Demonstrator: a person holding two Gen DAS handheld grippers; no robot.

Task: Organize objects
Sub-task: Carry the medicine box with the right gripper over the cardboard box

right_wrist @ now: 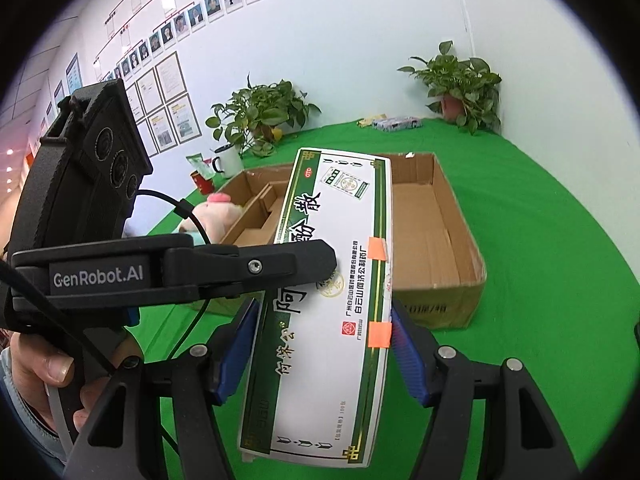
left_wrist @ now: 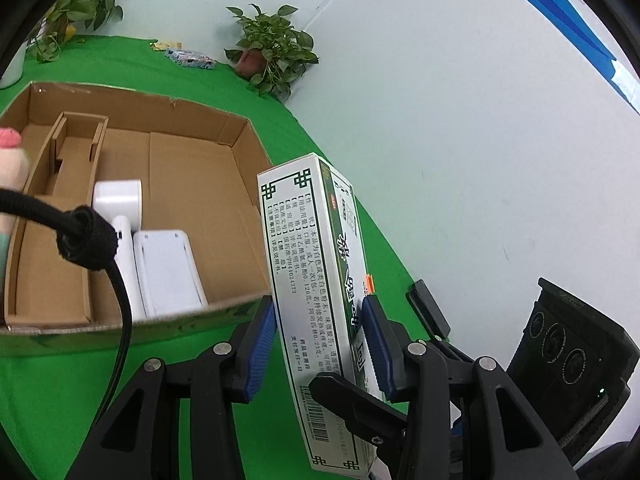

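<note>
A long white-and-green medicine box (left_wrist: pixel 304 240) hangs in the air over the green tablecloth, gripped by both grippers. My left gripper (left_wrist: pixel 320 348) is shut on its narrow sides, blue pads pressed against both faces. In the right wrist view the same medicine box (right_wrist: pixel 340 240) shows its printed top with two orange tape tabs, and my right gripper (right_wrist: pixel 322 356) is shut across its width. One black finger of the left gripper (right_wrist: pixel 260 266) lies across the box's top. The box's far end points over the near wall of an open cardboard tray (right_wrist: pixel 460 240).
The cardboard tray (left_wrist: pixel 192 120) has a cardboard divider at the left and holds white devices (left_wrist: pixel 164 264). A pink plush toy (right_wrist: pixel 216 212) sits beside its left wall. Potted plants (left_wrist: pixel 272 52), a white mug (right_wrist: pixel 228 162) and a small packet (right_wrist: pixel 396 122) stand at the table's back. A person's hand (right_wrist: pixel 44 368) holds the left gripper.
</note>
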